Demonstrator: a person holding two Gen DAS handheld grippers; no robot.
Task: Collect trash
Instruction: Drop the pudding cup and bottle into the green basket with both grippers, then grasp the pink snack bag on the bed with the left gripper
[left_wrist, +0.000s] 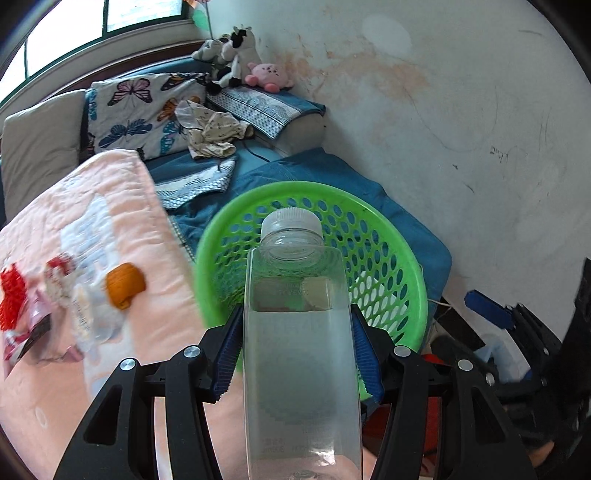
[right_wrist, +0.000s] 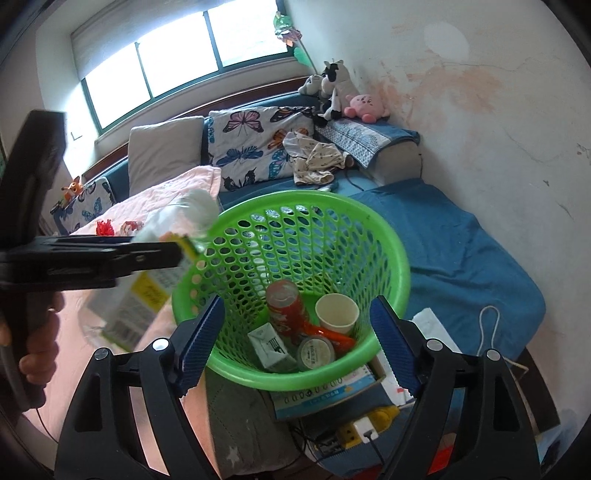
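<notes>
Over on the left of the bed, a pink quilted blanket (left_wrist: 110, 221) carries the leftover litter: a red mesh scrap (left_wrist: 11, 299), crumpled clear wrappers (left_wrist: 79, 317) and a piece of orange peel (left_wrist: 125, 284). The left tool (left_wrist: 297, 354) is clamped on a clear square plastic bottle with a white cap (left_wrist: 299, 332), its blue pads pressed to both sides, the neck pointing at the round green perforated plastic basket (left_wrist: 406, 266). The step in hand looks like carrying the bottle to the basket, which already holds a red can (right_wrist: 286, 306), a paper cup (right_wrist: 337, 313) and a small carton (right_wrist: 271, 347). Next it needs the bottle brought over the rim, then let go. On the right, the right tool (right_wrist: 295, 336) stands apart and empty, framing the basket.
</notes>
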